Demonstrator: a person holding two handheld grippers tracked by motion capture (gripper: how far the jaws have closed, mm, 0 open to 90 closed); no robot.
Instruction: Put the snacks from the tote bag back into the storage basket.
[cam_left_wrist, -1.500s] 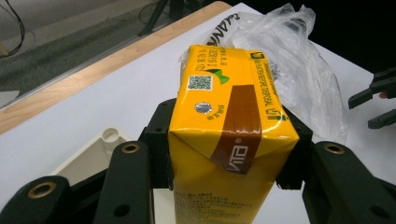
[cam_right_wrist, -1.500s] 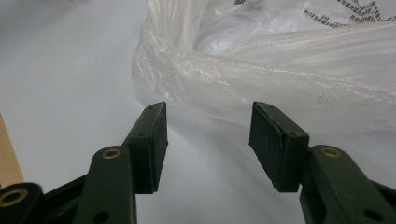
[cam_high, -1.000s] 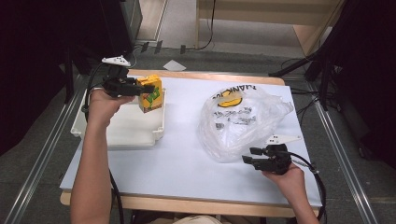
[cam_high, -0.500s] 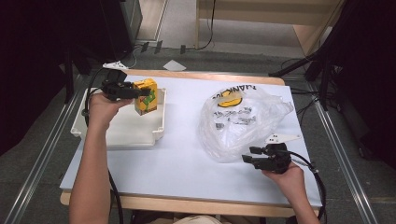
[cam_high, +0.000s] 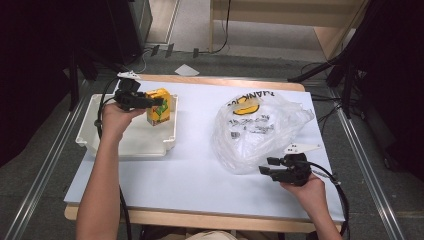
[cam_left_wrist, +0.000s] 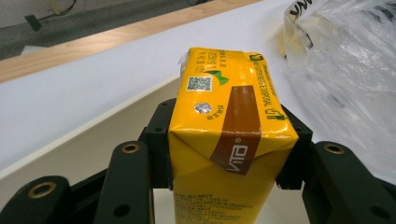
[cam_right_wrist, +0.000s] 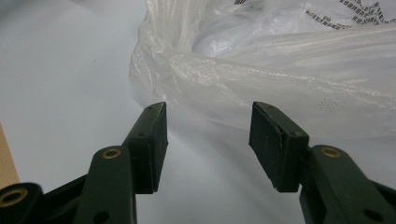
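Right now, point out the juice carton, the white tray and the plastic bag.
juice carton (cam_left_wrist: 224, 140), left gripper view, yellow front face.
white tray (cam_high: 131, 145), high view, bare floor.
plastic bag (cam_high: 260, 132), high view, crumpled middle.

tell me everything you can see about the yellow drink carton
The yellow drink carton is a small box of printed card with a brown band, green markings, a square code and a foil straw spot on its folded top. It stands upright over the right part of the white tray, with the left tongs clamped on its two sides near the top. Whether its base rests on the tray cannot be told.
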